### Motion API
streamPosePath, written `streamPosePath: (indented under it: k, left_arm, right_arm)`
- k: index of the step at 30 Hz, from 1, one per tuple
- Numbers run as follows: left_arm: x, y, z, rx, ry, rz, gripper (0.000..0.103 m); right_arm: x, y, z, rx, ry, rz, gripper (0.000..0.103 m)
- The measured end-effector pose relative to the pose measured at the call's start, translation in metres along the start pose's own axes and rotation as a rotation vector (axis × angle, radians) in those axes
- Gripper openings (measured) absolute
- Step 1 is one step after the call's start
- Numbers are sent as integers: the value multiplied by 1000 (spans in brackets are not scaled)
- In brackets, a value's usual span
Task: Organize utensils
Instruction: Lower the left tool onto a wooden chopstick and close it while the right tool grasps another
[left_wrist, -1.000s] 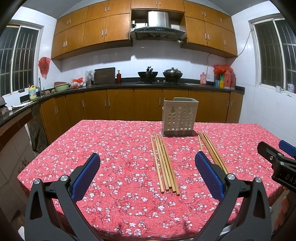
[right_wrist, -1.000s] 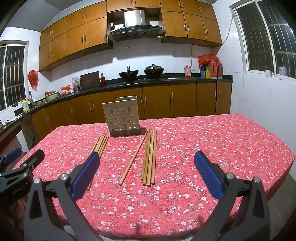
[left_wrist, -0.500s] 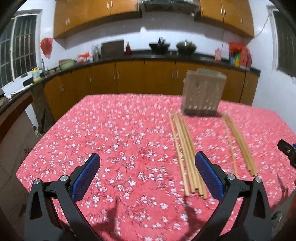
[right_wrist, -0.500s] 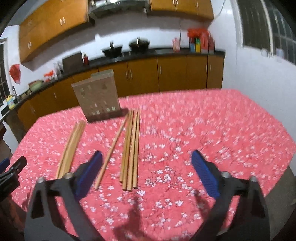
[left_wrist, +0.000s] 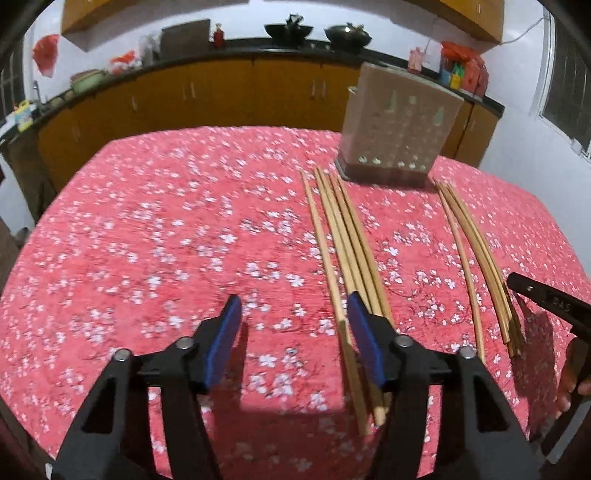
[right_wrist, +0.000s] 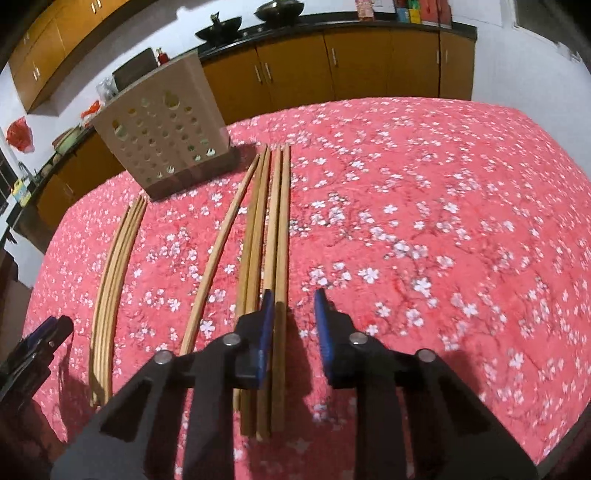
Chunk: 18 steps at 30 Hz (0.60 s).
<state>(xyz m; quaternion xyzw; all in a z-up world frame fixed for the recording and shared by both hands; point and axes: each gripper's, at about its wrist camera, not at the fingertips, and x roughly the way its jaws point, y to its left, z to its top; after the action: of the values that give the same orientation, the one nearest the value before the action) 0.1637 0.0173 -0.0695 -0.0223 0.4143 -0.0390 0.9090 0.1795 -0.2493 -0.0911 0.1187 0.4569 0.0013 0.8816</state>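
1. Left gripper (left_wrist: 293, 334): jaws apart and holding nothing, low over the tablecloth (left_wrist: 166, 229). Its right pad lies over the near ends of the left chopstick bundle (left_wrist: 345, 243), which runs from 6 o'clock up toward 12 o'clock in the left wrist view.
2. Right gripper (right_wrist: 293, 325): jaws apart, empty. Its left pad touches or just overlaps the right chopstick bundle (right_wrist: 275, 221); the outermost stick appears to sit between the pads, though blur leaves this uncertain.
3. Utensil holder (right_wrist: 162, 129): a perforated beige box standing upright at 11 o'clock in the right wrist view, just beyond the far tips of both bundles.
4. Stray chopstick (right_wrist: 221, 251): lies angled, apart from the right bundle, at its 9 o'clock side.
5. Handling, as a judgement: the chopsticks look light, stiff and smooth, so they probably roll and slide on the cloth. A grip across the sticks near their thick near ends, pinching a few together, seems soundest; a grip on one edge risks scattering the rest.
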Motion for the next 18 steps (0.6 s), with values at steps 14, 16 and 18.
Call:
streamPosePath:
  k: [14,16,18]
  left_arm:
    - [22,-8,4,32,81,-49,29]
    - [21,-8,3,43,81,-42,26]
    - [22,-11,2,62,81,-34,19]
  right_arm:
    - [5,0,1,-39,-6,-53,8]
    - [3,-1,-1,-36,-5,-46,9]
    - [4,1,-3,-52,-9,-54,9]
